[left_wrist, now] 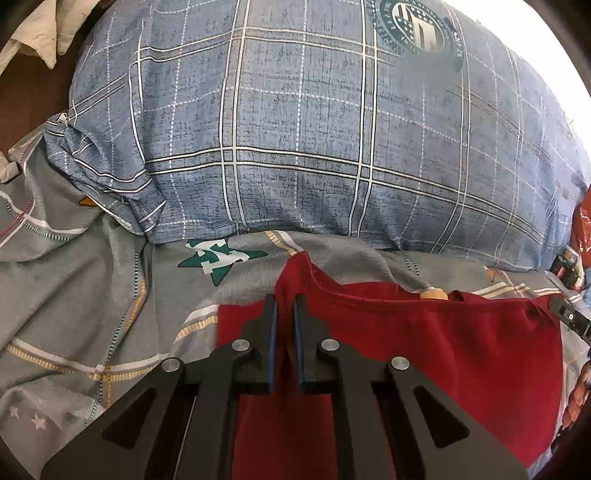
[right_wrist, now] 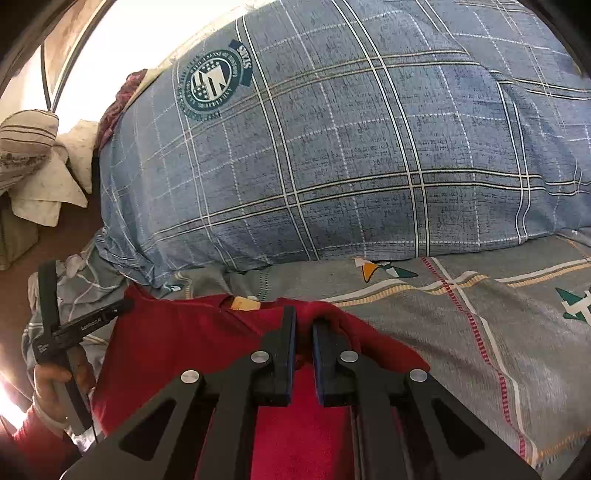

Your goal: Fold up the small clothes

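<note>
One red garment lies on one grey patterned bedsheet. One large blue checked pillow sits at twelve o'clock from the garment, bearing one round crest. Two grippers are in play: the left gripper and the right gripper, each with two fingers. One tan label shows at the garment's neckline. At ten o'clock in the right wrist view lie pale crumpled cloths, perhaps two or three; the pile is too jumbled to count.
</note>
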A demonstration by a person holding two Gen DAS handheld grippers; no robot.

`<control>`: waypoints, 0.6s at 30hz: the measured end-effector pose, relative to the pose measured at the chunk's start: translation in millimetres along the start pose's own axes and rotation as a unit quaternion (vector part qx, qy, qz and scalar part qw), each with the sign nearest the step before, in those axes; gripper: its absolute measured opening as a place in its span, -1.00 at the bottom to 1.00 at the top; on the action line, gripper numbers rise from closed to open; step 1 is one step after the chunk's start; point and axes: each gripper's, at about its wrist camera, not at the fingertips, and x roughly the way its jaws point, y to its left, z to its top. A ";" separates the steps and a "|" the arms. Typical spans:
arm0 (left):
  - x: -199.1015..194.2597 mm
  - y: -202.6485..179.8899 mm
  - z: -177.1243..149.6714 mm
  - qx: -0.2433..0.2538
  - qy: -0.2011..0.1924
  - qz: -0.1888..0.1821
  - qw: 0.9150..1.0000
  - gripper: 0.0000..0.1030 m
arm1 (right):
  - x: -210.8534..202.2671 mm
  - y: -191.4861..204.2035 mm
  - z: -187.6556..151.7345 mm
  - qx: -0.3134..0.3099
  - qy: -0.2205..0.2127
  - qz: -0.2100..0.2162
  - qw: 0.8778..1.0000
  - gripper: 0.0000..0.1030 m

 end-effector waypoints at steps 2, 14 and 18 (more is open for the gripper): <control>4.9 0.1 -0.4 0.002 0.003 0.002 1.000 -0.89 | 5.0 -2.9 0.2 0.004 0.002 0.000 1.000 -0.86; 32.3 2.1 -2.5 0.000 0.031 0.006 1.000 -0.89 | 26.1 -18.6 0.1 0.029 0.025 0.003 0.999 -0.86; 41.2 1.6 -4.8 0.000 0.038 0.010 0.999 -0.89 | 31.1 -23.9 -1.6 0.039 0.035 0.003 0.999 -0.86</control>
